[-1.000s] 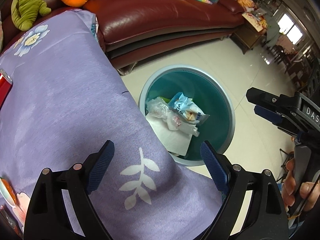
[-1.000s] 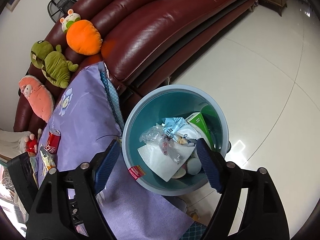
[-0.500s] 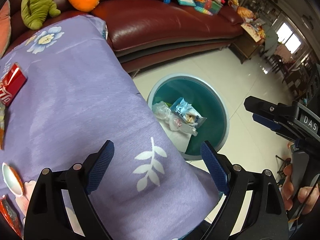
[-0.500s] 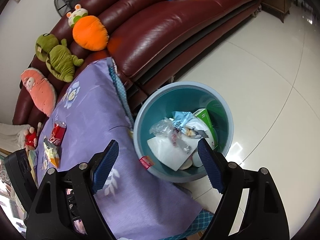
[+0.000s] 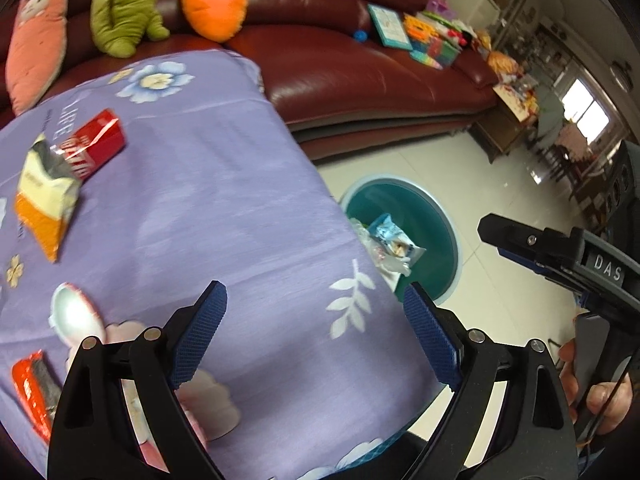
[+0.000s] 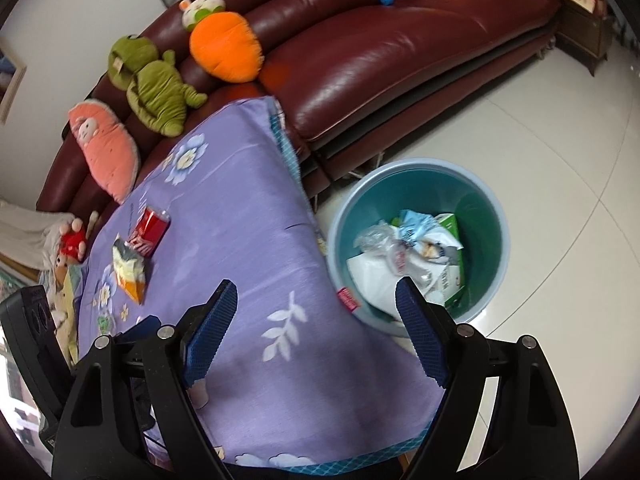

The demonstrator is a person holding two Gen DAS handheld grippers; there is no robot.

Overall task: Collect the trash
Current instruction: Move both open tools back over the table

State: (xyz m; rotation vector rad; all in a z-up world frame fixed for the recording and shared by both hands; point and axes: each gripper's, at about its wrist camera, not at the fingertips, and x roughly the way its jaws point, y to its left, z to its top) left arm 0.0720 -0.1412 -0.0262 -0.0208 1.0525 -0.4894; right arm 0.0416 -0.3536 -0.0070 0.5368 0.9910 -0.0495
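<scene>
My left gripper (image 5: 314, 300) hangs open over the purple flowered tablecloth (image 5: 224, 208), with nothing between its blue pads. On the cloth to its left lie a red can (image 5: 96, 144), a yellow and orange snack bag (image 5: 48, 200), a silvery round lid (image 5: 74, 316) and a red wrapper (image 5: 34, 392). My right gripper (image 6: 316, 292) is also open and empty, above the cloth's near corner. The teal trash bin (image 6: 500, 216) stands on the floor to its right, holding wrappers and paper (image 6: 404, 256). The red can (image 6: 150, 228) and snack bag (image 6: 128, 272) lie far left.
A dark red leather sofa (image 6: 400, 52) runs behind the table and bin, with plush toys (image 6: 224, 48) on it and books and toys at its far end. White tiled floor (image 6: 540, 120) surrounds the bin. A person's hand (image 5: 600, 392) holds the right gripper's handle.
Both grippers have risen and drawn back from the bin over the table. The bin has slid to the right in both views, and the can, snack bag and wrappers have come into the left view.
</scene>
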